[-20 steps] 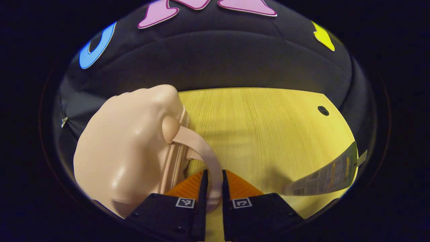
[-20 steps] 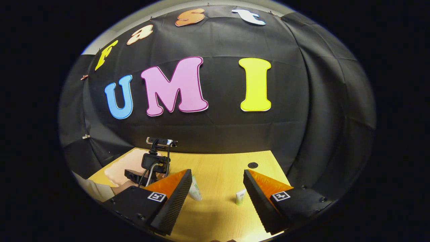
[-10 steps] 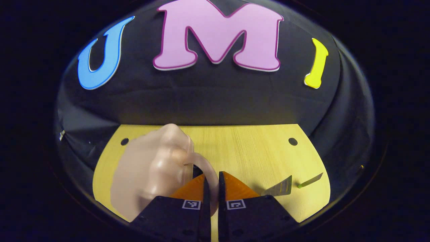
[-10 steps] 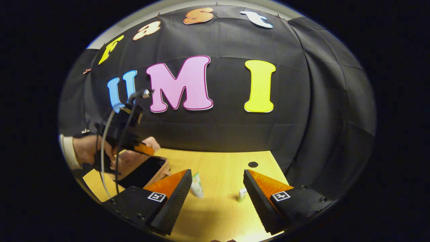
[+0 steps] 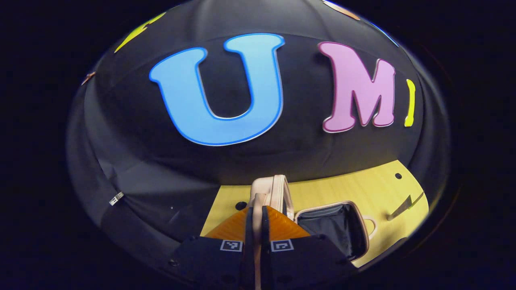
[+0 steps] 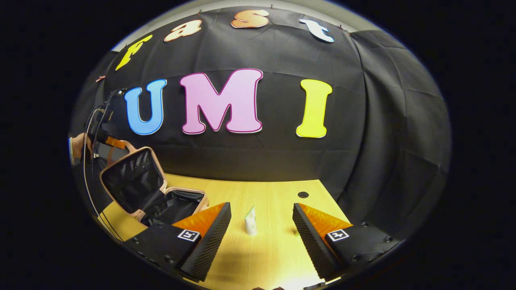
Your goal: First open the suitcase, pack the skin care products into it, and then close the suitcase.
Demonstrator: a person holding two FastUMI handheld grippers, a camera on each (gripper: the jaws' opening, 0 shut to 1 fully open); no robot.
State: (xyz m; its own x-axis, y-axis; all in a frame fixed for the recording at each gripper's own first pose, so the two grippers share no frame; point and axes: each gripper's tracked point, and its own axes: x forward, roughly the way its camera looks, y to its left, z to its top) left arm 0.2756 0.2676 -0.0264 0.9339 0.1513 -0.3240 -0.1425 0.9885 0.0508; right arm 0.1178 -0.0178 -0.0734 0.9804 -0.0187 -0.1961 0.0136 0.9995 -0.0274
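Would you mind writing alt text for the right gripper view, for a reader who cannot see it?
An open pink suitcase with a dark lining sits at the left of a wooden table, its lid raised by the left tool. The right tool, open, points at a small tube standing on the table.

Each hand-held gripper (image 6: pixel 262 233) — black body (image 6: pixel 161 245), square coded tags (image 6: pixel 184 235), ridged wedge fingers (image 6: pixel 209 241).

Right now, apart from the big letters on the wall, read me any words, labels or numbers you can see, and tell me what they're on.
No text can be read.
On the tube standing on the table: print too small to read.
On the square markers by the jaws: patterns, no words.
On the suitcase: no lettering seen.
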